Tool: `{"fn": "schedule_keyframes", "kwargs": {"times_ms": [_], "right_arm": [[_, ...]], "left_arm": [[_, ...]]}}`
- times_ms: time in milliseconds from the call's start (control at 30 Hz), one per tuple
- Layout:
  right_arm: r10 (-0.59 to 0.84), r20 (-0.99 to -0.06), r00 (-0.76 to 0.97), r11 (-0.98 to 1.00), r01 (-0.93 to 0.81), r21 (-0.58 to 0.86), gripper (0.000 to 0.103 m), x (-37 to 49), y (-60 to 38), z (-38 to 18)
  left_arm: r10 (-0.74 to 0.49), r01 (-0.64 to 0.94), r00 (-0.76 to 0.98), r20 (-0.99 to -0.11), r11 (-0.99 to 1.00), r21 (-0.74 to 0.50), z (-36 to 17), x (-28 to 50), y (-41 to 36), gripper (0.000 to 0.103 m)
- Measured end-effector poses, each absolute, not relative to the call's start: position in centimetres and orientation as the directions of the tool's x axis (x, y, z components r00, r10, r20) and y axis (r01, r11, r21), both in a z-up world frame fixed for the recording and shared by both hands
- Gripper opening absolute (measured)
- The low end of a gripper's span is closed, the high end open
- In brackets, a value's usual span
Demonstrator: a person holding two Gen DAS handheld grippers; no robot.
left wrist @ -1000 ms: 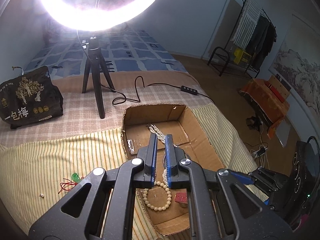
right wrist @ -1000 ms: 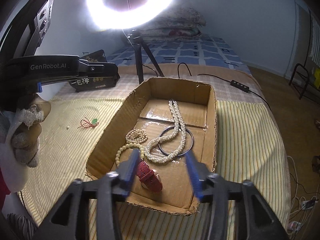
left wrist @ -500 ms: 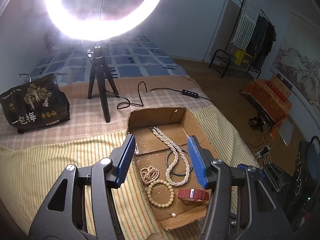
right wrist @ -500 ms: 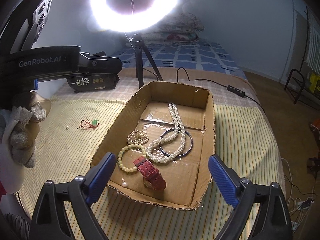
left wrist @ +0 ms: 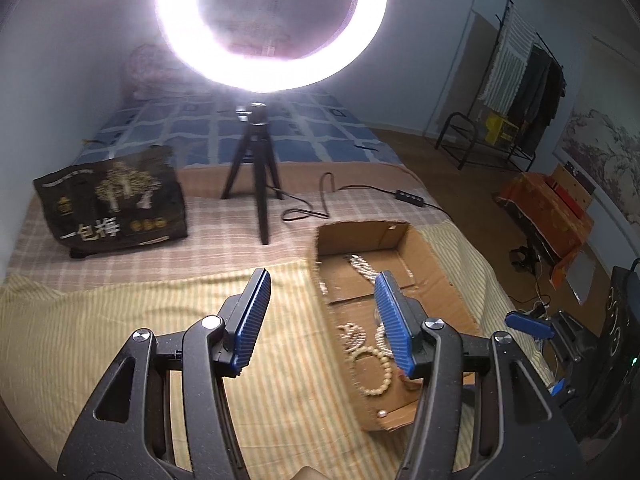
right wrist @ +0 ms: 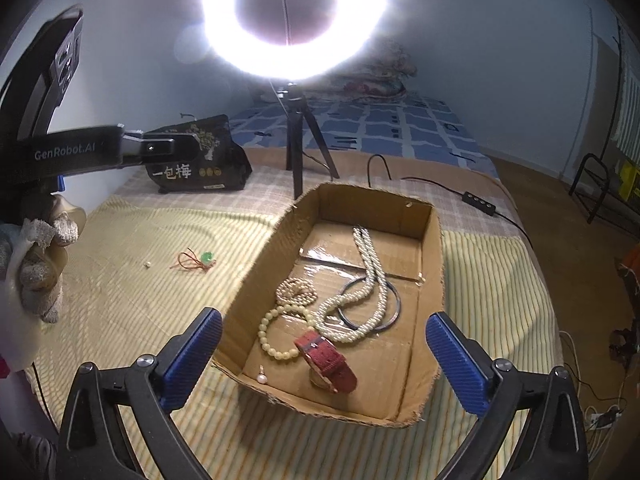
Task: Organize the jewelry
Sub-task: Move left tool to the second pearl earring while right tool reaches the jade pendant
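A cardboard box point(right wrist: 432, 248) lies on the striped yellow cloth. In it are a pearl necklace point(right wrist: 370, 264), a dark ring bangle point(right wrist: 394, 300), a cream bead bracelet point(right wrist: 266, 334), a small bead cluster point(right wrist: 296, 290), a red watch strap point(right wrist: 326, 362) and one pearl point(right wrist: 262, 379). A red cord with a green pendant point(right wrist: 196, 260) and a tiny bead point(right wrist: 147, 265) lie on the cloth left of the box. My right gripper point(right wrist: 320, 364) is open and empty over the box's near end. My left gripper point(left wrist: 324, 320) is open and empty, above the box's left wall point(left wrist: 320, 276).
A ring light on a black tripod point(right wrist: 298, 140) stands behind the box, its cable and switch point(right wrist: 478, 202) trailing right. A black printed bag point(right wrist: 200, 160) lies at the back left. The bed's right edge point(right wrist: 532, 264) drops to the floor.
My left gripper went from shut to open, let go of the jewelry in the box, then lifted and swung left. My right gripper opened wider and drew back a little.
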State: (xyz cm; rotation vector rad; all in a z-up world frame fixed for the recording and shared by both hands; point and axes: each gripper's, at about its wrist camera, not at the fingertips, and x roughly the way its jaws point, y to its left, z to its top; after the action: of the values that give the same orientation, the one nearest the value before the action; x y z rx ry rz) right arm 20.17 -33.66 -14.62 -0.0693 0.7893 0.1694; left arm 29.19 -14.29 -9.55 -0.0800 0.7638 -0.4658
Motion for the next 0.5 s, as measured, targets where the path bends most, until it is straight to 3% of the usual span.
{"fn": "schedule_keyframes", "kwargs": {"times_ms": [267,500], "right_arm": [[0.157,-0.670,0.725,0.967,-0.249,-0.043,0.103,20.7,-30.5,-13.4],[0.204,-0.713,0.671,0.947,-0.320,-0.029,0.100,23.1,-27.3,-13.6]], "left_arm": [[-0.390,0.307,0.653,-0.649,0.920,-0.244,-9.7,29.2,-8.2,0.055],[-0.351,0.250,0.655,-0.669,0.936,-0.246,-11.0,28.9,-3.0,0.055]]}}
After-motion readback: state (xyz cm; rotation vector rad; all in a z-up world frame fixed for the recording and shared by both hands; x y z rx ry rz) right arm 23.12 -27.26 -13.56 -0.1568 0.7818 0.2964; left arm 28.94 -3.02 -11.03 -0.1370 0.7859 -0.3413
